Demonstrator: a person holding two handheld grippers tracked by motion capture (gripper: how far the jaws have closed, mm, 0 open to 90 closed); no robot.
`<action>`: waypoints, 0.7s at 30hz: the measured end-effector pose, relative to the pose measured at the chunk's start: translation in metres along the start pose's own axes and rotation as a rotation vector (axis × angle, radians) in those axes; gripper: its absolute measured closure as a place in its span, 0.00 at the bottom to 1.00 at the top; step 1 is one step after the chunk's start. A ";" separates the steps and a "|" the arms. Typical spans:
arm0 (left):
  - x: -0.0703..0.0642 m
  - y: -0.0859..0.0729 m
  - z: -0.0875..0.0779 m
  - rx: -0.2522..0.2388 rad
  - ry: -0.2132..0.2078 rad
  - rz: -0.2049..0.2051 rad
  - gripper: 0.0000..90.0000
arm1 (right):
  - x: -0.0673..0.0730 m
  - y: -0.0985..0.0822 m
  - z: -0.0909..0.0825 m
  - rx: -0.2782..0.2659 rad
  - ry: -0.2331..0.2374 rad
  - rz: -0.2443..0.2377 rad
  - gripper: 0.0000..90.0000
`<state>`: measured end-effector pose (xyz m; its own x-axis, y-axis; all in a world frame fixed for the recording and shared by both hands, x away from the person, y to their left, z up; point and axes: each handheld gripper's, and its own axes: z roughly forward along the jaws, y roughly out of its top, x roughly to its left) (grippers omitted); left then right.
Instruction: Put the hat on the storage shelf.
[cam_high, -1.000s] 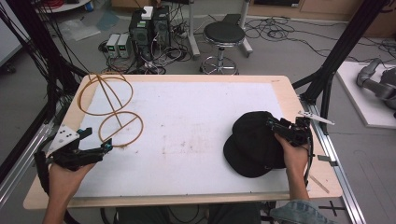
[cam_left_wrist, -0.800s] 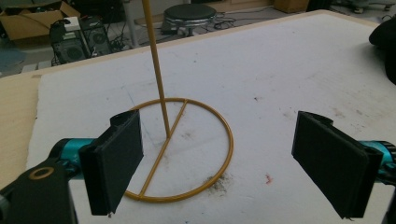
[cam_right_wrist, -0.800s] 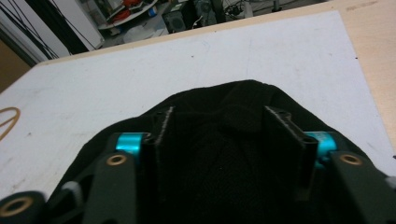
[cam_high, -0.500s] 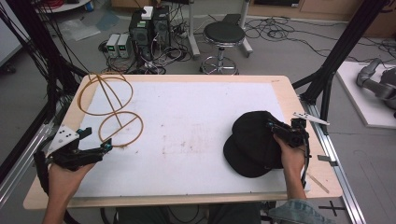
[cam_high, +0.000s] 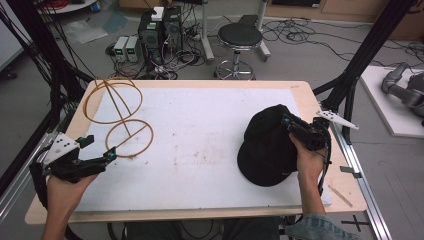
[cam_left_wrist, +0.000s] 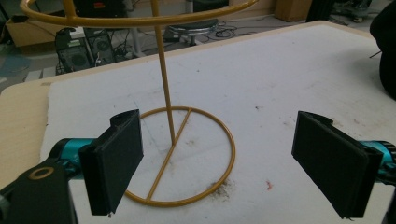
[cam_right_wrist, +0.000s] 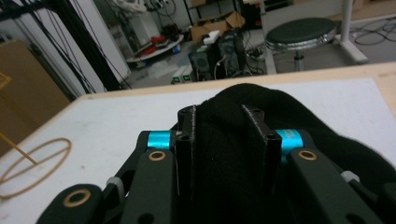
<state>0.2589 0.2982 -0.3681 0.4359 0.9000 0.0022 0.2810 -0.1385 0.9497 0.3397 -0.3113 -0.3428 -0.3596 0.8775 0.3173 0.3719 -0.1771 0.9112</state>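
A black cap (cam_high: 264, 150) lies at the right of the white mat (cam_high: 200, 130). My right gripper (cam_high: 287, 122) is shut on the cap's crown, and in the right gripper view the black cloth (cam_right_wrist: 224, 140) is bunched between the two pads (cam_right_wrist: 186, 135). A yellow wire stand (cam_high: 125, 131), with a round base and a ring on top, stands at the left. My left gripper (cam_high: 111, 154) is open just in front of the stand's base. In the left gripper view the base ring (cam_left_wrist: 187, 154) lies beyond its wide-apart pads (cam_left_wrist: 116, 158).
The wooden table (cam_high: 200, 85) carries the mat. A thin wooden stick (cam_high: 340, 195) lies near its front right corner. Black frame posts (cam_high: 360, 60) rise at both sides. Behind the table stand a stool (cam_high: 240, 40) and computer boxes (cam_high: 160, 30) among cables.
The right gripper's jaws closed on the cap's crown, and the hand rose a little, pulling that part of the cap up. The left gripper stayed in place.
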 end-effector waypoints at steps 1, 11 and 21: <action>0.000 0.000 -0.001 0.000 0.000 -0.002 0.19 | 0.004 0.002 0.000 -0.008 0.007 0.004 0.77; 0.001 0.003 -0.003 -0.013 -0.001 -0.001 0.18 | 0.035 0.027 0.004 -0.110 0.056 0.022 0.77; 0.001 0.003 -0.007 -0.014 0.000 0.009 0.18 | 0.077 0.062 0.020 -0.165 0.161 0.003 0.77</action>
<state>0.2541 0.3016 -0.3625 0.4382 0.8988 0.0106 0.2652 -0.1405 0.9539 0.3524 -0.2461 -0.2673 -0.4954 0.7970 0.3454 0.2323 -0.2616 0.9368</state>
